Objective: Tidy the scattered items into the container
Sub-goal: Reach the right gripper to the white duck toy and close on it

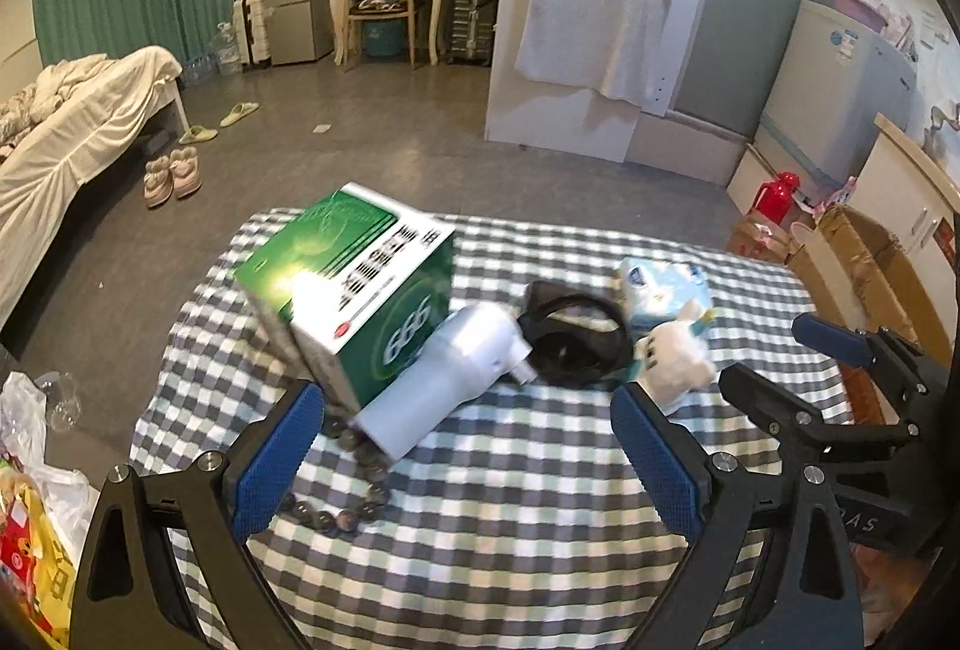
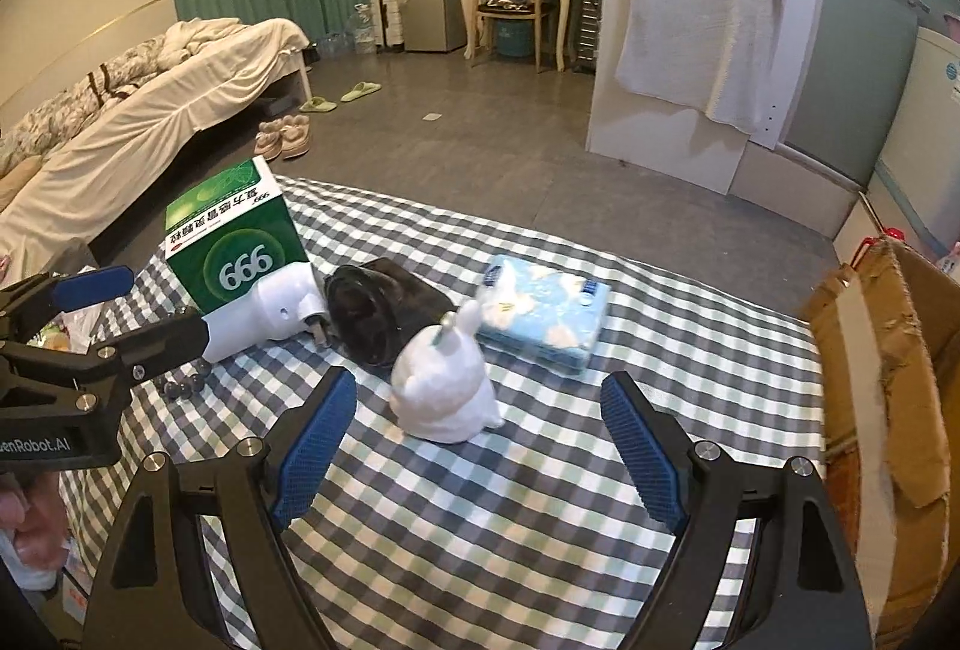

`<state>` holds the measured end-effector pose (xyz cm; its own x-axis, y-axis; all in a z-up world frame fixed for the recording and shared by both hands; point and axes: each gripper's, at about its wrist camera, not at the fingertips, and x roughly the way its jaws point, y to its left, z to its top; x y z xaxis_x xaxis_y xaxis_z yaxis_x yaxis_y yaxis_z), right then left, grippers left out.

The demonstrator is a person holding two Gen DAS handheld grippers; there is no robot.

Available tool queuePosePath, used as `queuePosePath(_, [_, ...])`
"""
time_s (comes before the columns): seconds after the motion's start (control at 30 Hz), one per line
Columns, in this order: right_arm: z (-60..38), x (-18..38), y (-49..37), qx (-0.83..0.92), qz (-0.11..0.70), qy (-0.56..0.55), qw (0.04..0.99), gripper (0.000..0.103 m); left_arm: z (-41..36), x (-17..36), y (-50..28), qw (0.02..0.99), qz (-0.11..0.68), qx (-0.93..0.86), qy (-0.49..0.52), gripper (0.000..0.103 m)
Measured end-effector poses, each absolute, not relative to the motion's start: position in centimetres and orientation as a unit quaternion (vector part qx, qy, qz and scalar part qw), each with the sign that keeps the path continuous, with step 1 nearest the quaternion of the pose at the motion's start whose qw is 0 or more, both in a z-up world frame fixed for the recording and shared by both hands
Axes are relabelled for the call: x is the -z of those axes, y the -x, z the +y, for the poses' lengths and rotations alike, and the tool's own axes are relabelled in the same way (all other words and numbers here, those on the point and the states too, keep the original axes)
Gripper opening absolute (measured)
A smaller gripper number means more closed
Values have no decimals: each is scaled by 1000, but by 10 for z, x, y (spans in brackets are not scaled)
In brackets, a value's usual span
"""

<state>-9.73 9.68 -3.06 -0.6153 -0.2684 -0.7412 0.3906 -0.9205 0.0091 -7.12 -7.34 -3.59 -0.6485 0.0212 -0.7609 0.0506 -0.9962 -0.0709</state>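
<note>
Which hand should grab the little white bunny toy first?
Probably the right gripper: the white bunny toy sits just ahead between its open fingers, and the cardboard box is on its side. The left gripper faces the green box.

Green 999 box [image 2: 234,242] tilted, white bottle [image 2: 264,317] lying, black strap [image 2: 378,311], white bunny [image 2: 444,392], blue tissue pack [image 2: 543,317], cardboard box [image 2: 888,410].

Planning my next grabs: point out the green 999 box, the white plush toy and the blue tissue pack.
green 999 box [image 2: 240,254], right wrist view, on its front face.
white plush toy [image 2: 441,386], right wrist view, on its body.
blue tissue pack [image 2: 543,311], right wrist view, on its top.
</note>
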Motion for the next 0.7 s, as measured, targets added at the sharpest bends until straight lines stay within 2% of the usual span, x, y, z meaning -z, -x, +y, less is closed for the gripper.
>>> queuePosePath(0.7, [61, 80, 124, 874, 92, -433, 199, 81, -118, 69, 69, 45, 56, 893, -444, 99])
